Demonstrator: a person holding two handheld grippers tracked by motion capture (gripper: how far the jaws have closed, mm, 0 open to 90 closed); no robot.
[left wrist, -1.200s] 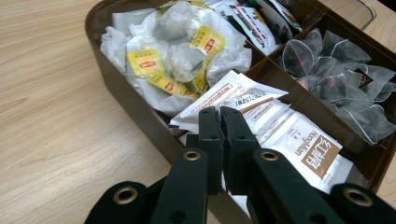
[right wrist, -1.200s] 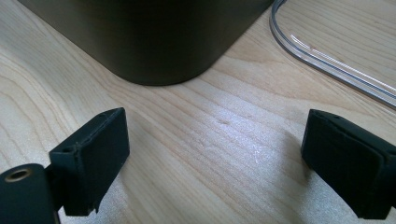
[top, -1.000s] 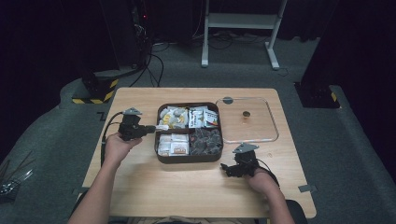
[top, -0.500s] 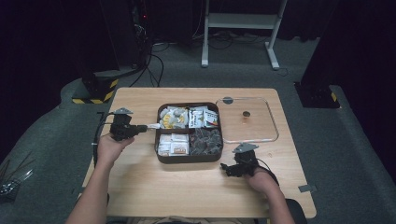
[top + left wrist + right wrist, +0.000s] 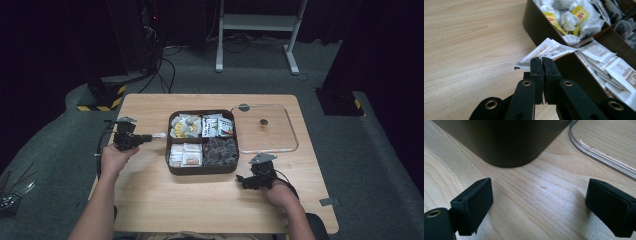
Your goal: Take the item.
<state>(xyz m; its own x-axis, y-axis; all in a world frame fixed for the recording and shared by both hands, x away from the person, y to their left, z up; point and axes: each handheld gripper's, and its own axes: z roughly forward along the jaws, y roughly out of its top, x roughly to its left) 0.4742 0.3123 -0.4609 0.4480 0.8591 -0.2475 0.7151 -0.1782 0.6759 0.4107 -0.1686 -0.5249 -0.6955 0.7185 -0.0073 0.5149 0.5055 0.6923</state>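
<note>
A dark brown box [image 5: 170, 150] with four compartments of packets and tea bags sits mid-table. My left gripper [image 5: 145, 138] hovers just left of the box, shut on a white paper sachet [image 5: 159, 135]. In the left gripper view the jaws pinch the sachet [image 5: 546, 50] at its near edge, beside the box wall [image 5: 536, 25]. My right gripper [image 5: 247, 181] rests open on the table by the box's front right corner [image 5: 506, 147]; nothing lies between its fingers [image 5: 476, 200].
A clear plastic lid [image 5: 265, 128] with a small dark knob lies flat to the right of the box; its rim [image 5: 599, 152] curves past the right gripper. Bare wooden tabletop [image 5: 200, 200] stretches in front. Cables and stands occupy the floor behind.
My left gripper has pulled leftward away from the box with the sachet in its jaws. The right gripper has stayed where it was.
</note>
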